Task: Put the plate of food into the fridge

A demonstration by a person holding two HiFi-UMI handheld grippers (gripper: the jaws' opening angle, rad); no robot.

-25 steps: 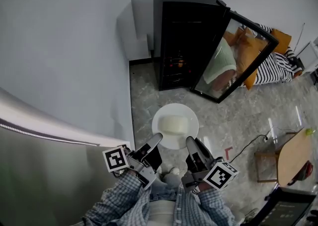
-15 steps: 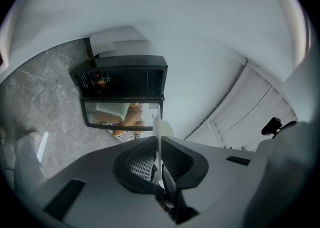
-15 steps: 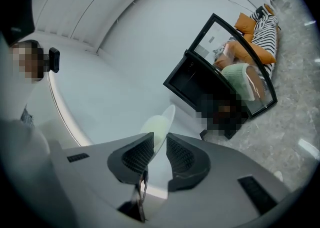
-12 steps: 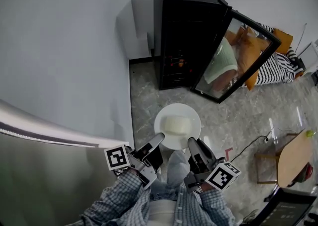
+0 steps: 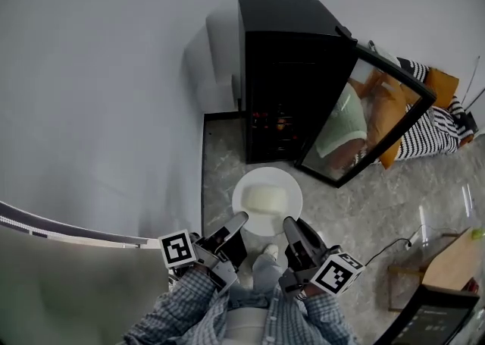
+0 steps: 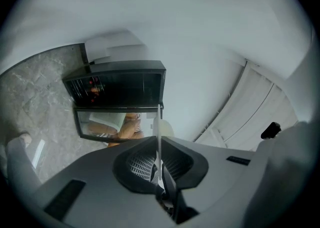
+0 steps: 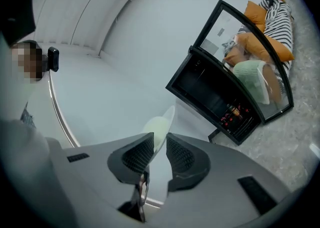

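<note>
Left gripper and right gripper hold the plate — jaws clamped on its rim — short of the open fridge; placing it inside remains.

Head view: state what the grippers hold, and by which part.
Both hold the white plate of food by its near rim: left gripper at the rim's left side, right gripper at its right.

One plate, one fridge (two tools)
</note>
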